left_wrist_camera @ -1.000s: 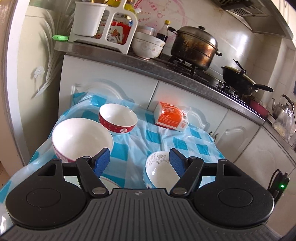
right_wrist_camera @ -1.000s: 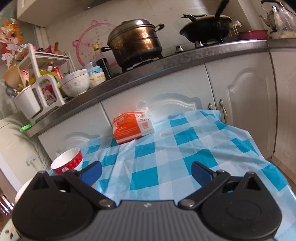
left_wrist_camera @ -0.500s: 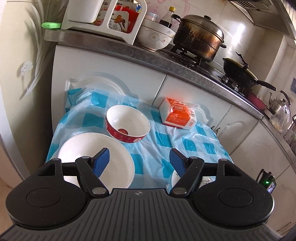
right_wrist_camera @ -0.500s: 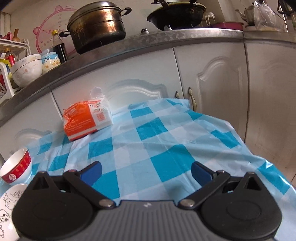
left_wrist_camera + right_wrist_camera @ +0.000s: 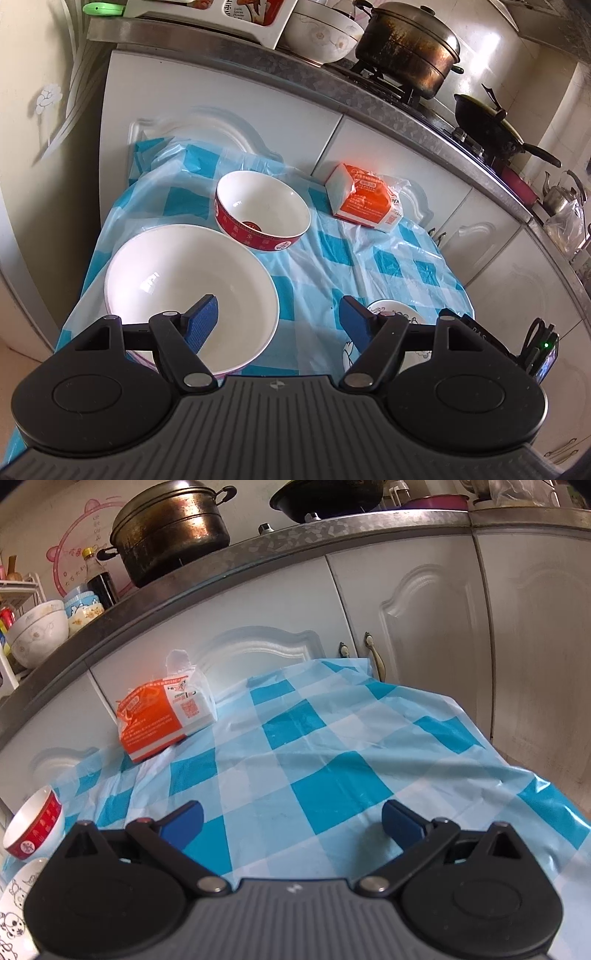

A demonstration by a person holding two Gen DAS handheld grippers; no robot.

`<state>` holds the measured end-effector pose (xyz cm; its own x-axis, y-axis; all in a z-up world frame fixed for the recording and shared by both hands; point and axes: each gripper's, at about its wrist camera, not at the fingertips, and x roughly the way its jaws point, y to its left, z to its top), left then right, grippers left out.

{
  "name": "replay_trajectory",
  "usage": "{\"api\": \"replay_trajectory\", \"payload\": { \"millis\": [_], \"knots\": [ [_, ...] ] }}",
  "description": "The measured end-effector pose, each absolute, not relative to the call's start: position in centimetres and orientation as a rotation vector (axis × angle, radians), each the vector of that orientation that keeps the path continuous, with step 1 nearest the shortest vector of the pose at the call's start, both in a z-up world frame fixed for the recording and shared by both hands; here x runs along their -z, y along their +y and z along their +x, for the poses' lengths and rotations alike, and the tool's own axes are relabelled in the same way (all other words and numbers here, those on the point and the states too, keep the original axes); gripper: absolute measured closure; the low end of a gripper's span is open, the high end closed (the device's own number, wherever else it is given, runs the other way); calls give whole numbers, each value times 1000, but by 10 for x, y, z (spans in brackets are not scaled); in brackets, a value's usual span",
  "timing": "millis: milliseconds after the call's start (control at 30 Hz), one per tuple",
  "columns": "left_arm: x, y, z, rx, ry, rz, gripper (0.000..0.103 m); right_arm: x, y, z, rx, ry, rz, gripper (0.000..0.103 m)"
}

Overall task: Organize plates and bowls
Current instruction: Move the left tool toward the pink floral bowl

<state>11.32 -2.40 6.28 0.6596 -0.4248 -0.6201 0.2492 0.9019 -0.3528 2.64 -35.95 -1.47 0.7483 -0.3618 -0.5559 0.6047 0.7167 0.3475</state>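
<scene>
In the left wrist view a large white bowl (image 5: 177, 280) sits at the table's near left, with a red-rimmed bowl (image 5: 262, 210) just behind it. A small white dish with cartoon drawings (image 5: 391, 314) lies to the right, partly hidden by a finger. My left gripper (image 5: 277, 317) is open and empty, its left finger over the large bowl's inside. My right gripper (image 5: 291, 821) is open and empty, low over the checked cloth. In the right wrist view the red bowl (image 5: 35, 830) and the cartoon dish (image 5: 14, 908) show at the far left.
An orange and white packet (image 5: 365, 199) lies at the back of the blue checked tablecloth (image 5: 332, 760), against white cabinet doors (image 5: 406, 602). The counter above holds a steel pot (image 5: 406, 48), a black wok (image 5: 487, 122), a floral bowl (image 5: 325, 33) and a rack.
The left gripper has moved left and forward, so the large bowl and red bowl are nearer and its left finger is over the large bowl. The right gripper has moved lower and closer to the cloth.
</scene>
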Motion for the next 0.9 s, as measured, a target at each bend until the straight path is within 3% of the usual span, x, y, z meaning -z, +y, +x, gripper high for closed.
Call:
{"api": "replay_trajectory", "payload": {
  "millis": [900],
  "knots": [
    [-70, -54, 107, 321, 773, -224, 12, 17, -365, 21, 527, 452, 584, 0]
  ]
}}
